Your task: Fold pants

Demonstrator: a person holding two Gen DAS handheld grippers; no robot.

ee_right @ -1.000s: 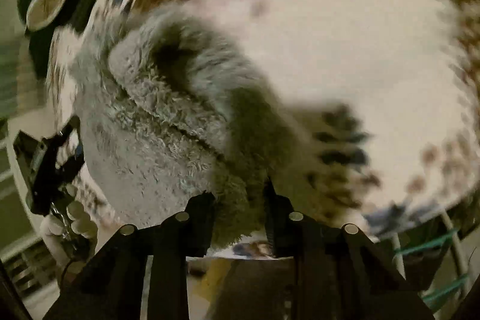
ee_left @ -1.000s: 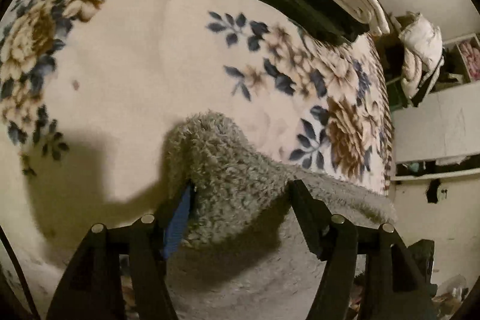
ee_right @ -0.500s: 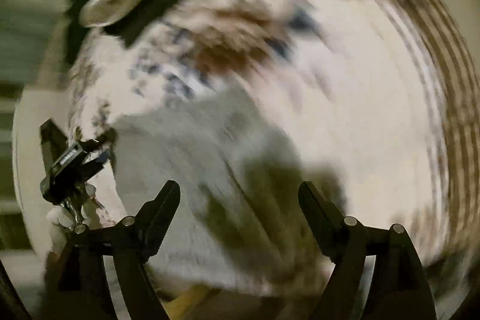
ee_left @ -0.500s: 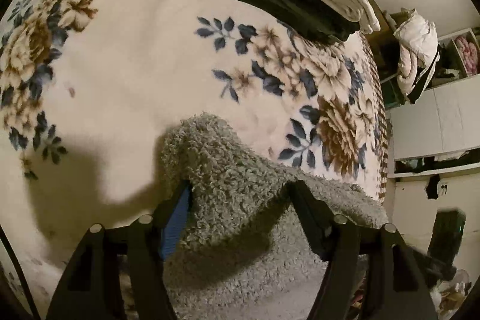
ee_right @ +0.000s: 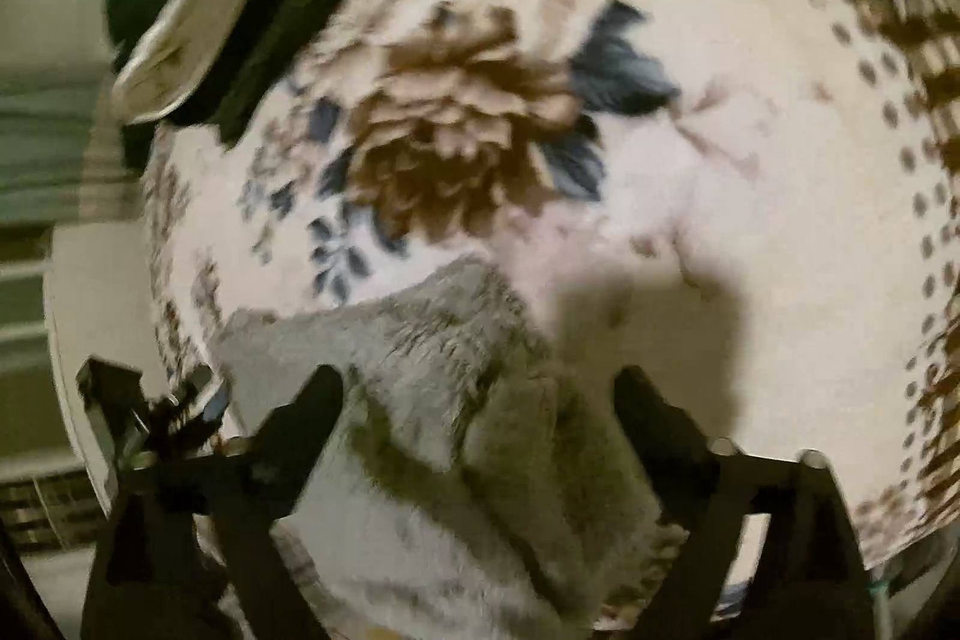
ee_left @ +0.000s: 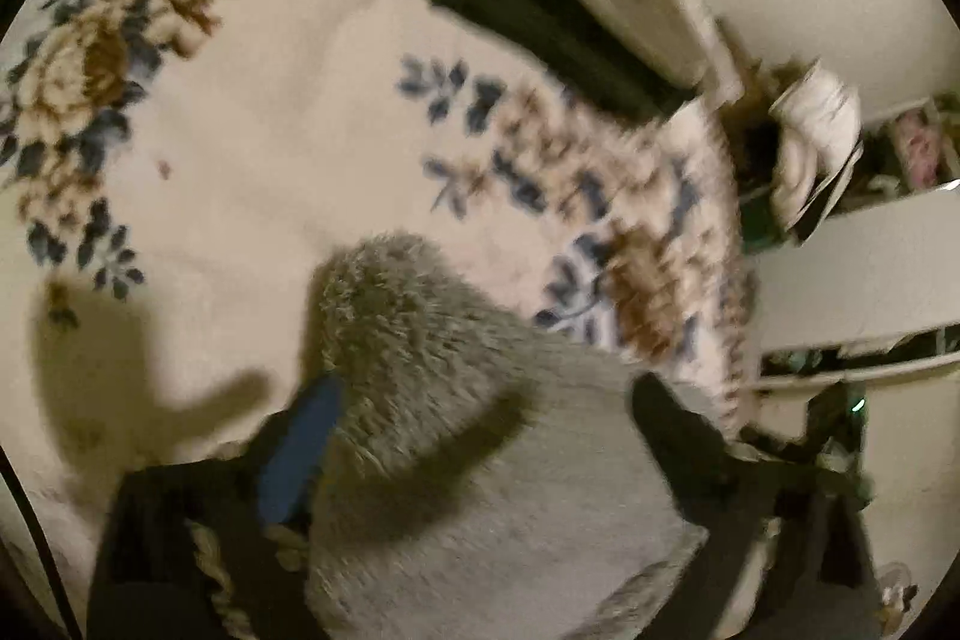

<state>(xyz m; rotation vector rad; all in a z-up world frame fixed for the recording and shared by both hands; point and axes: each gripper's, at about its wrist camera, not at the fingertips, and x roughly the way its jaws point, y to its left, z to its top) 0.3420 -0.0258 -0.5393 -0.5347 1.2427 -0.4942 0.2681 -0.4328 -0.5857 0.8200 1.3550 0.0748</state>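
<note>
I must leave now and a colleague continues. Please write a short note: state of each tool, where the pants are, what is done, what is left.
Left tool: open, fuzzy grey pants between its fingers, not clamped.
Right tool: open, over the same pants.
Pants: bunched on the near edge of the floral blanket.
Done: no tidy fold visible.
Left: spread, fold.

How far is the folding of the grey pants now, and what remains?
Partly done, it seems. The fuzzy grey pants lie bunched on the flowered blanket, with one layer lapped over another in the right view. The left gripper and the right gripper are open, astride the fabric, gripping nothing. Still left: smoothing and a neat final fold.
</note>
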